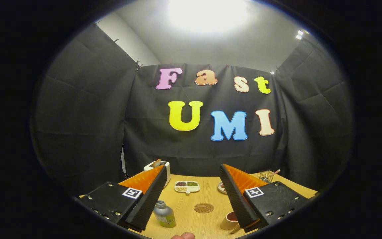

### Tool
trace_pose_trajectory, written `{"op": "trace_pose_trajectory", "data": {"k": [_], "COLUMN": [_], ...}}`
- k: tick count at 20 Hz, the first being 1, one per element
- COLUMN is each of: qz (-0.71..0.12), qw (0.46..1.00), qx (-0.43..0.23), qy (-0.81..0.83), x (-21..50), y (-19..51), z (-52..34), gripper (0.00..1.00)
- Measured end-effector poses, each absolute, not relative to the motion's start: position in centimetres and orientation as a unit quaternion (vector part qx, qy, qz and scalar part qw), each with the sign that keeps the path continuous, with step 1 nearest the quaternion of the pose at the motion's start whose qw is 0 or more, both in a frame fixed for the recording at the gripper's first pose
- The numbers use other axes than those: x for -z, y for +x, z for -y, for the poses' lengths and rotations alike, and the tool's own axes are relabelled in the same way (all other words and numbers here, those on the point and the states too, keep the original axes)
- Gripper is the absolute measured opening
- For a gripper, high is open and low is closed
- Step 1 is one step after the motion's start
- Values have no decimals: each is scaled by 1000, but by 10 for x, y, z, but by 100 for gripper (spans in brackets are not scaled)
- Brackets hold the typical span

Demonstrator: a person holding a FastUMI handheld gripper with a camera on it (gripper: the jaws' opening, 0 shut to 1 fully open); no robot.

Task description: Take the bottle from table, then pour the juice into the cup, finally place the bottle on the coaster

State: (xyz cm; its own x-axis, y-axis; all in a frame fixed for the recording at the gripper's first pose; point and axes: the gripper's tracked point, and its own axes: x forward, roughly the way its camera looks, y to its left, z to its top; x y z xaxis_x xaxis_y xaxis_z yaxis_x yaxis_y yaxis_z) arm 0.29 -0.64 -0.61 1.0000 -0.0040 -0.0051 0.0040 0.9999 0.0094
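Claw (192,202) with fingers spread apart above the counter (191,222); bottle (164,214) beside left finger, cup (229,220) beside right finger, coaster (203,208) between, farther off.

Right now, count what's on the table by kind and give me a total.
Bottle: 1
Cup: 1
Coaster: 1
Divided snack tray: 1
Toaster: 1
Small plate: 1
Glass with a stick: 1
Total: 7
Gripper fingers open, holding nothing.

Bare table (191,199) ahead of wide-spread hand-held gripper (192,212); bottle (164,214) left, cup (229,220) right, coaster (203,208) between.
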Motion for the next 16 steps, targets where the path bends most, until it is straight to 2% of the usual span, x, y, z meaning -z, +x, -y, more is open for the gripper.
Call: {"op": "trace_pose_trajectory", "data": {"k": [11,16], "qz": [11,-2], "qw": [1000,1000], "qx": [-8,-9], "qy": [21,4], "x": [14,39], "y": [8,14], "z": [-11,-26], "gripper": [97,97]}}
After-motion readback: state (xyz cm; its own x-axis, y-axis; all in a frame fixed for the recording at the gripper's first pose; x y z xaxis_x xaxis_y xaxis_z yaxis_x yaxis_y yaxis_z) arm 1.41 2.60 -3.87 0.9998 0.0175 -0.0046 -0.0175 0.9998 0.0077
